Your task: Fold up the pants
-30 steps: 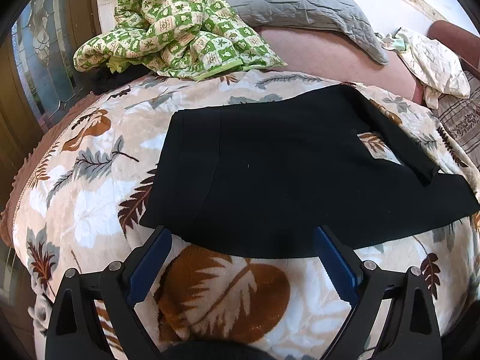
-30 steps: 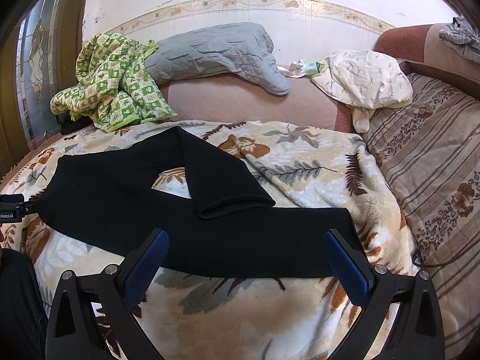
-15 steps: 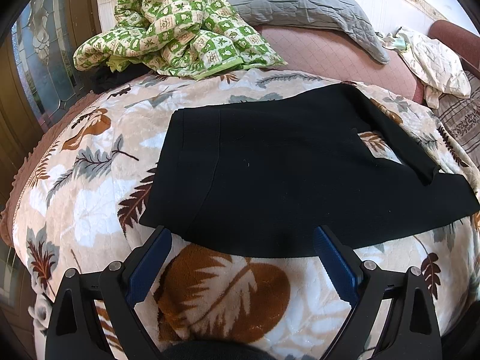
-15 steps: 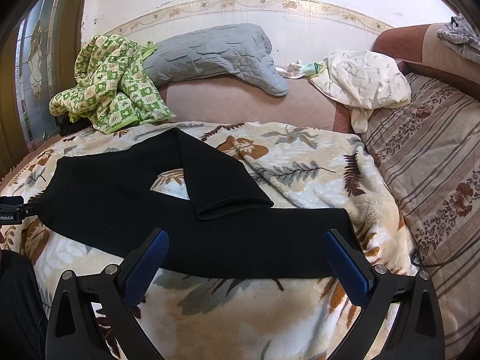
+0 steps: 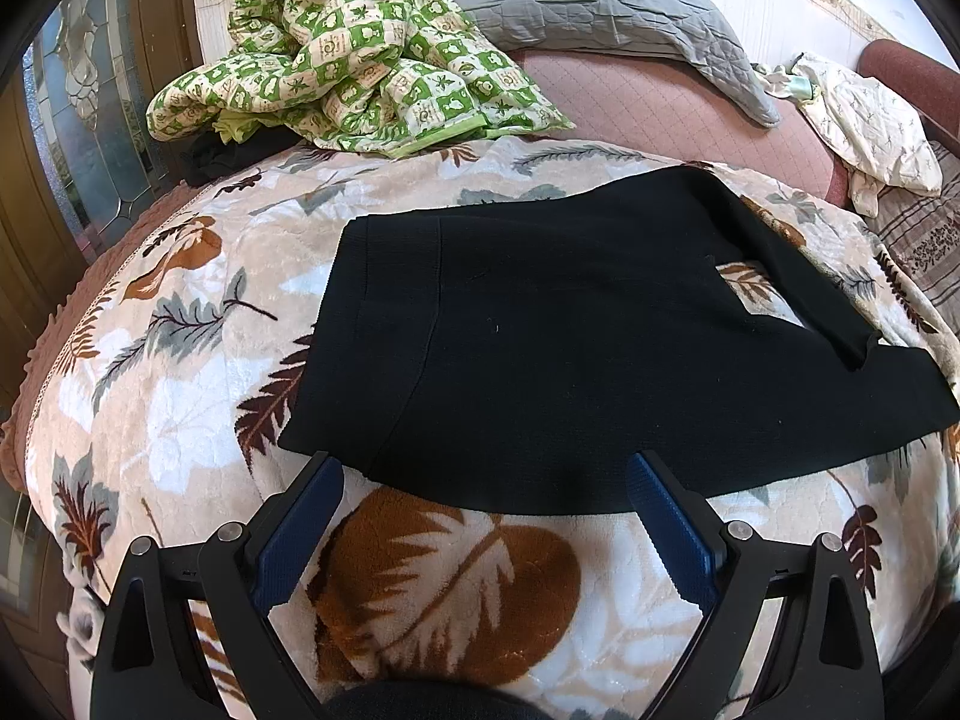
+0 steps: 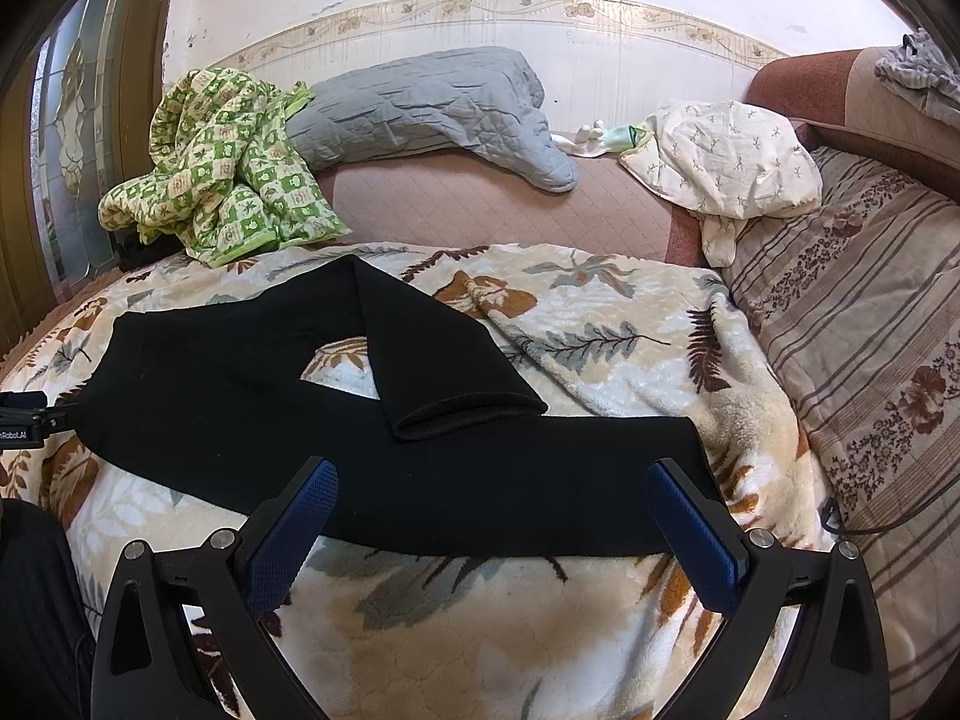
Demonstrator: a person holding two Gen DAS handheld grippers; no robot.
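Observation:
Black pants (image 5: pixel 570 330) lie spread on a leaf-print blanket (image 5: pixel 180 372), waistband to the left. The near leg runs right along the blanket; the far leg angles across it, its cuff (image 6: pixel 468 408) resting on the near leg. My left gripper (image 5: pixel 483 480) is open and empty, hovering at the pants' near edge by the waist. My right gripper (image 6: pixel 489 486) is open and empty, over the near leg's lower edge (image 6: pixel 510 492). The left gripper's tip (image 6: pixel 24 420) shows at the left edge of the right wrist view.
A green checked quilt (image 5: pixel 348 54) and a grey pillow (image 5: pixel 594 0) lie at the back. A cream cloth (image 6: pixel 726 162) sits back right. A striped floral cover (image 6: pixel 870 360) lies right of the blanket, with a cable (image 6: pixel 870 516) on it. A glass door (image 5: pixel 78 120) stands left.
Almost nothing. Both views have shifted very slightly; the pants lie as before and both grippers stay open.

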